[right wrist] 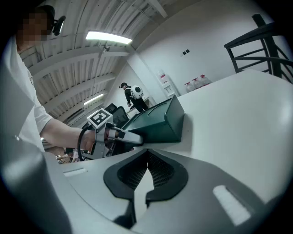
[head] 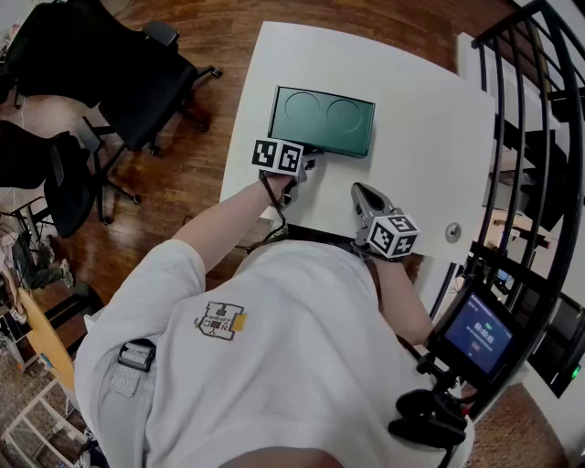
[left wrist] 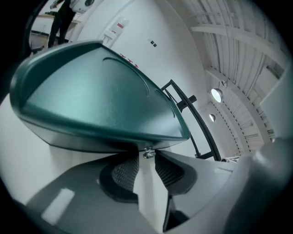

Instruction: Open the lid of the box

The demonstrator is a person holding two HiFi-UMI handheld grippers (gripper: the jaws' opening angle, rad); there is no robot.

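The green box [head: 322, 120] has a smooth satin sheen, possibly metal, on a matt white table [head: 430, 137] over glossy wooden floor [head: 384, 18].

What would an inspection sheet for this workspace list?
Surface: white table.
Job's things: green box flat on the table, lid shut; metal catch at its near edge.
Clutter: small round disc near the table's right side.
Grippers: left tool open, jaws at the catch, not gripping; right tool shut, empty, near the table's front edge.
Cables: black cable at the left tool.
Surroundings: black chairs, wood floor, black railing, small screen.
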